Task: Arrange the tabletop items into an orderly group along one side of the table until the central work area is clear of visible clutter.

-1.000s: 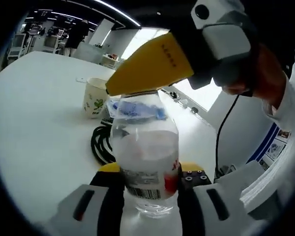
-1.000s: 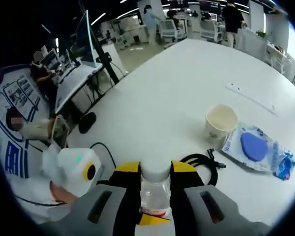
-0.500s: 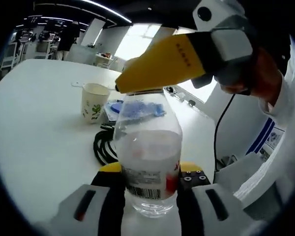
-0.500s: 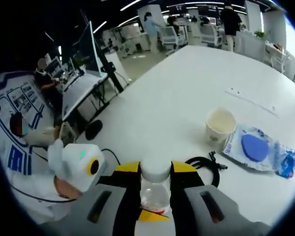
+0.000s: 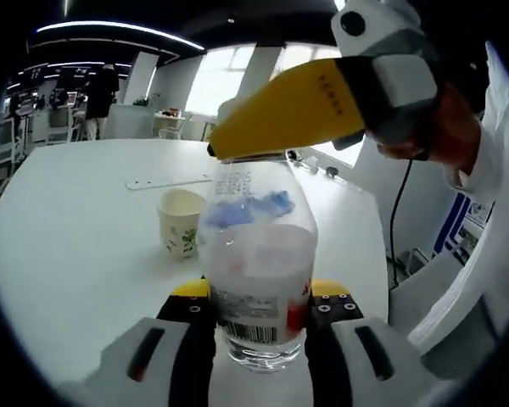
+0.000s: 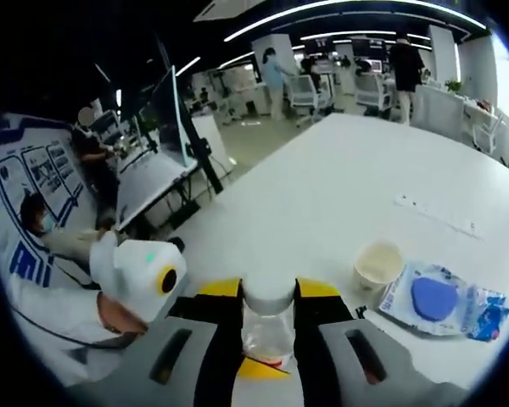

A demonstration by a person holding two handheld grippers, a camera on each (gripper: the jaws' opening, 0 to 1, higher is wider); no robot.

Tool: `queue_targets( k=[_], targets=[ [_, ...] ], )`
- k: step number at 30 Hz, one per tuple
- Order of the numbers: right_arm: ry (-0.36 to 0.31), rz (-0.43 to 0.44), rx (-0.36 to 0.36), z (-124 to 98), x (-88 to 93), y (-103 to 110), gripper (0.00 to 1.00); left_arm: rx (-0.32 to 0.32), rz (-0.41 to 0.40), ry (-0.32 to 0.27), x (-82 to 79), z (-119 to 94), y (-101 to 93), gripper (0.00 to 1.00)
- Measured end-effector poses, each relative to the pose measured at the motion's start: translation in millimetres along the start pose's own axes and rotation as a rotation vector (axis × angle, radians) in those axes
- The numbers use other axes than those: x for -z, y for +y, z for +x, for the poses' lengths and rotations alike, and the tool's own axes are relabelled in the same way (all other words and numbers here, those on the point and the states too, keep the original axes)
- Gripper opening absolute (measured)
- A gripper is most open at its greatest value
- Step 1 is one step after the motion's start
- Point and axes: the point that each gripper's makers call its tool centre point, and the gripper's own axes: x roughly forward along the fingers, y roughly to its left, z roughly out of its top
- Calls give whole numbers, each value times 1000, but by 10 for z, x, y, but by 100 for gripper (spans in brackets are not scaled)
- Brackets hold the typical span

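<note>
A clear plastic water bottle (image 5: 259,254) with a barcode label stands upright between the jaws of my left gripper (image 5: 259,305), which is shut on its lower body. My right gripper (image 5: 242,153), with yellow jaws, comes in from the upper right and is shut on the bottle's cap. In the right gripper view the white cap and neck of the bottle (image 6: 266,335) sit pinched between the yellow jaws of the right gripper (image 6: 267,292). A paper cup (image 5: 180,222) (image 6: 379,264) stands on the white table beyond, with a blue packet (image 6: 437,301) beside it.
A white power strip (image 5: 165,181) (image 6: 433,216) lies farther out on the table (image 6: 322,195). A person's sleeve (image 5: 492,195) and hand are at the right. Desks, chairs and people fill the room beyond the table's far edge.
Both views have risen and tilted with the bottle still held between the two grippers. The black cable has dropped out of the left gripper view; cup and packet sit lower.
</note>
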Motion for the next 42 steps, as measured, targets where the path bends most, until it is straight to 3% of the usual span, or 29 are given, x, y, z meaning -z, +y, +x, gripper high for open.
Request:
queue_targets(
  k=[11,26,32,42],
  targets=[
    [-149,-79,23,122,-358,-71,20,11,117,-2,-264,5,379,40],
    [-209,-146,80,421,-531,-261,20,18,205,22,-347,163,819,40],
    [-211,-145,113,533,-534,-381,20,37,214,38,-319,269,933,40],
    [-216,-221,166,679,-519,-493,20,58,226,36,-291,412,1083,40]
  ],
)
